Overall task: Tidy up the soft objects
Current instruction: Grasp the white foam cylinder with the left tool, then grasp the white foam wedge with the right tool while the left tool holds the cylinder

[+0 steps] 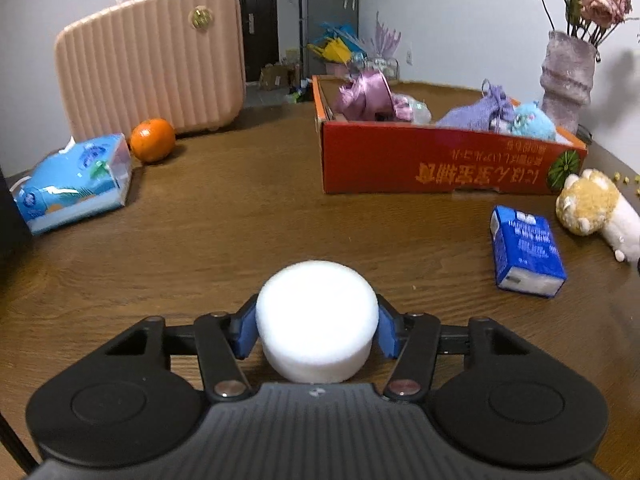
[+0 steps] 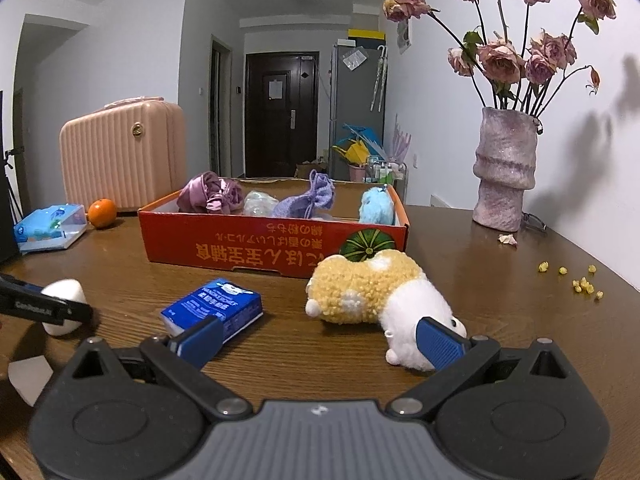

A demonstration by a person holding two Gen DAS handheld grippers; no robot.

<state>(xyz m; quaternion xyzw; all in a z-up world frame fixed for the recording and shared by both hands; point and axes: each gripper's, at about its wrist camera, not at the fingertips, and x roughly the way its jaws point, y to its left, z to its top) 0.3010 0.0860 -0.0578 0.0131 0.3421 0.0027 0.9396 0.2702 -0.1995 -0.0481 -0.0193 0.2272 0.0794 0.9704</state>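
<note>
On the far left of the table we find a blue tissue pack, an orange and a pink suitcase, none in the box. Whether the tissue pack counts as a soft item we cannot tell.

At centre, the left gripper has its blue pads pressed against both sides of a white foam puck; we judge it gripped, still low over the table and well short of the box.

Further right, the red cardboard box already holds a pink satin bundle, a lilac pouch, a pale wrapped item and a blue plush. That portion we record as done.

Outstanding in front of the box: a blue packet and a yellow-and-white plush toy, both lying on the table. The right gripper stands with jaws wide apart and nothing between them, one finger just beside the plush.

We judge the task roughly half complete.
</note>
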